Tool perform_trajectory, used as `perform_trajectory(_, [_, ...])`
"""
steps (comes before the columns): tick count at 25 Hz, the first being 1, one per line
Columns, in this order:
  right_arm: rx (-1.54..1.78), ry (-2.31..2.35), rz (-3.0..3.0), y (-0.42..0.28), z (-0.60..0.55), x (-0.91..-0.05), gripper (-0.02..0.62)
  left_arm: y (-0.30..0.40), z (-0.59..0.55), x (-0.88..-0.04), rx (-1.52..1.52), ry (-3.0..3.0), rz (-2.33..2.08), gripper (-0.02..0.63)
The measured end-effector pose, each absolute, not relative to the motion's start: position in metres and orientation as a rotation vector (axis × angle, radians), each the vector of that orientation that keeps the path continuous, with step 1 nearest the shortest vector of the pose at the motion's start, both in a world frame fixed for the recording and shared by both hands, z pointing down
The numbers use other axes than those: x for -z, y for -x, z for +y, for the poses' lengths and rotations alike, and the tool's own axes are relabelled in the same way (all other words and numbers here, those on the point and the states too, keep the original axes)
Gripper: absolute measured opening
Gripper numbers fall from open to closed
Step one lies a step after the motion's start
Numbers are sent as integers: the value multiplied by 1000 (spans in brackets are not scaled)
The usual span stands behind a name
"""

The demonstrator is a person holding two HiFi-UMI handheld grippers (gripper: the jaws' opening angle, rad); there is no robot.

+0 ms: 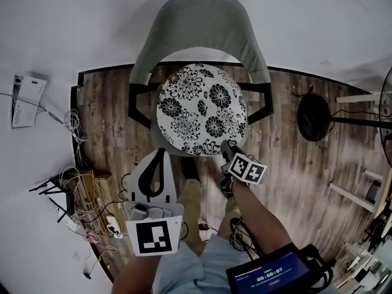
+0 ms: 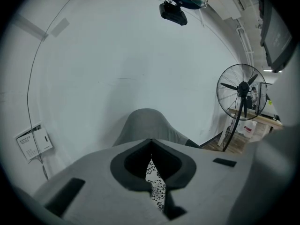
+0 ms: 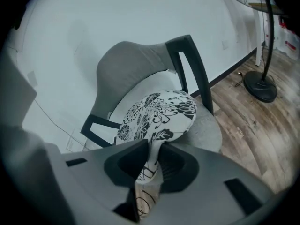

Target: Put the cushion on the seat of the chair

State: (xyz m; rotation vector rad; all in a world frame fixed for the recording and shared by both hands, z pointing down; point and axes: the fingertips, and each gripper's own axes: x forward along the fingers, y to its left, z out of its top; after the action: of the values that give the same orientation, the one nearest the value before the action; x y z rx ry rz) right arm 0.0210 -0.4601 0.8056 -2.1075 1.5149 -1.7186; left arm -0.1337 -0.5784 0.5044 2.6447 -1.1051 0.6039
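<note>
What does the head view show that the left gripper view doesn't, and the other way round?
Only the head view: the whole round cushion, the right gripper at its edge, the floor cables, a tablet screen. Only the left gripper view: the fan's blades and a black camera overhead. Both: the grey chair, the left gripper, and some flowery cushion.

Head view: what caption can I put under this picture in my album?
Flowery cushion covers the seat of the grey chair while the right tool pinches the cushion's front edge.
</note>
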Motion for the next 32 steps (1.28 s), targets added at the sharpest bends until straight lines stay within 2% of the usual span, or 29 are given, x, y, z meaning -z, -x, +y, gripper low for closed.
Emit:
perform_trajectory(4, [1703, 2097, 1542, -17, -462, -815, 89, 132, -576, -515, -630, -2637, -1092, 9])
perform_trajectory(5, [1698, 2085, 1555, -15, -463, -817, 114, 131, -575, -517, -634, -2638, -1089, 9])
perform_trajectory(6, [1702, 2073, 1568, -13, -462, -820, 165, 131, -574, -518, -639, -2642, -1086, 9])
perform_trajectory(7, [1712, 2068, 1576, -11, -461, -824, 184, 130, -573, -520, -645, -2647, -1082, 9])
perform_trajectory(11, [1752, 2086, 1576, -10, -450, -844, 178, 128, -572, -526, -667, -2662, -1063, 9])
perform_trajectory(14, [1773, 2033, 1571, -4, -445, -854, 267, 130, -571, -533, -691, -2667, -1053, 9])
perform_trajectory(15, [1779, 2022, 1561, -2, -443, -857, 272, 131, -571, -536, -699, -2667, -1049, 9])
perform_trajectory(16, [1789, 2020, 1546, -2, -439, -861, 263, 131, -570, -539, -706, -2665, -1043, 9])
perform_trajectory(19, [1856, 2034, 1490, -1, -427, -876, 124, 130, -568, -547, -727, -2660, -1020, 9])
perform_trajectory(22, [1883, 2020, 1453, 6, -431, -879, 39, 129, -570, -550, -746, -2661, -1006, 9])
perform_trajectory(29, [1904, 1939, 1427, 39, -441, -876, 37, 128, -569, -557, -784, -2653, -1006, 9])
perform_trajectory(32, [1911, 1989, 1402, 29, -435, -882, 35, 123, -569, -557, -778, -2663, -997, 9])
